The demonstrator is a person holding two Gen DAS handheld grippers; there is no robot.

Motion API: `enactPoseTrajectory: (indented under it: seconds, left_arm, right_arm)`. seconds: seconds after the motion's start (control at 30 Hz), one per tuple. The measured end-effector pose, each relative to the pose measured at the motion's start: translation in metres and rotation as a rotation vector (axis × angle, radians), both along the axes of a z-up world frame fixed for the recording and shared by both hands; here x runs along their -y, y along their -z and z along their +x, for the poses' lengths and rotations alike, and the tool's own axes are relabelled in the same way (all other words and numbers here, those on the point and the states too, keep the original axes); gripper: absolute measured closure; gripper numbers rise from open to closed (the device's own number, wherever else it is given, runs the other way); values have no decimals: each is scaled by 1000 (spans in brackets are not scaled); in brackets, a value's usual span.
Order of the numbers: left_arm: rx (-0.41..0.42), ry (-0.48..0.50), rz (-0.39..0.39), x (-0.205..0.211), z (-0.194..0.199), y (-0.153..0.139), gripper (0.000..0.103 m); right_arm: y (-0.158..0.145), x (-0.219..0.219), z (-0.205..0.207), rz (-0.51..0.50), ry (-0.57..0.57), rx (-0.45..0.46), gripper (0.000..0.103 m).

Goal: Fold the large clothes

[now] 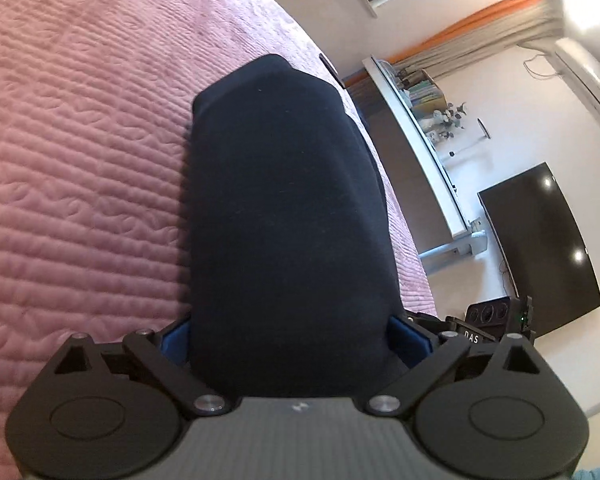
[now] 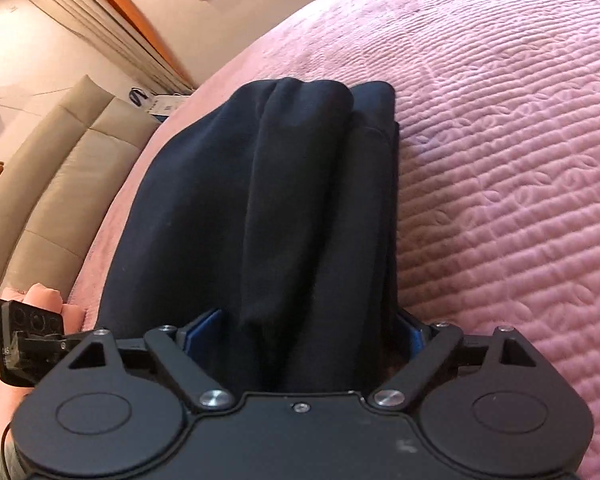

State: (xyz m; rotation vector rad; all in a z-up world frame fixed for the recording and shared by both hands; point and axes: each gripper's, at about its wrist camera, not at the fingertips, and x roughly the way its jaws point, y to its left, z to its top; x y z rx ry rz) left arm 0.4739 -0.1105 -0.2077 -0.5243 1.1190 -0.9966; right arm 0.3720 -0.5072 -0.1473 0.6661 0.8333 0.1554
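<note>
A dark navy garment (image 1: 288, 208) lies folded lengthwise on a pink quilted bedspread (image 1: 80, 160). It runs forward from my left gripper (image 1: 292, 340), whose blue-padded fingers (image 1: 410, 340) are shut on its near end. In the right wrist view the same garment (image 2: 300, 208) shows in long folds, and my right gripper (image 2: 304, 340) is shut on its near end too, the blue pads (image 2: 202, 332) pressed against the cloth. The fingertips are hidden by fabric in both views. The other gripper shows at the edge of each view (image 1: 496, 320) (image 2: 24, 340).
The bedspread (image 2: 500, 160) spreads wide beside the garment. In the left wrist view a white shelf (image 1: 428, 140) and a black TV screen (image 1: 540, 240) stand beyond the bed edge. In the right wrist view a beige padded headboard (image 2: 60, 184) lies to the left.
</note>
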Motion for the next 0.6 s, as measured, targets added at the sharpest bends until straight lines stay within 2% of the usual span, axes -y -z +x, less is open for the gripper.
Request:
enactPoseTrajectory:
  seconds: [0.03, 0.13, 0.2, 0.27, 0.37, 0.47, 0.6]
  left_arm:
    - [12, 1, -8, 1, 0, 0, 16]
    - [72, 11, -38, -3, -5, -7, 31]
    - [84, 18, -83, -9, -9, -11, 34]
    - [100, 30, -123, -15, -15, -19, 35]
    - [131, 55, -177, -28, -31, -41, 36]
    - [159, 60, -232, -59, -57, -66, 36]
    - [168, 58, -285, -109, -93, -100, 36]
  right_arm:
    - [-2, -2, 1, -15, -7, 9, 19]
    - [-10, -8, -3, -22, -32, 51, 43]
    - [-18, -11, -7, -43, -47, 74, 48]
    - [-30, -15, -13, -31, -51, 105, 52]
    - [-59, -33, -29, -73, -74, 160, 53]
    - [-91, -56, -58, -113, -95, 206, 53]
    - [-134, -90, -109, -112, -109, 256, 53]
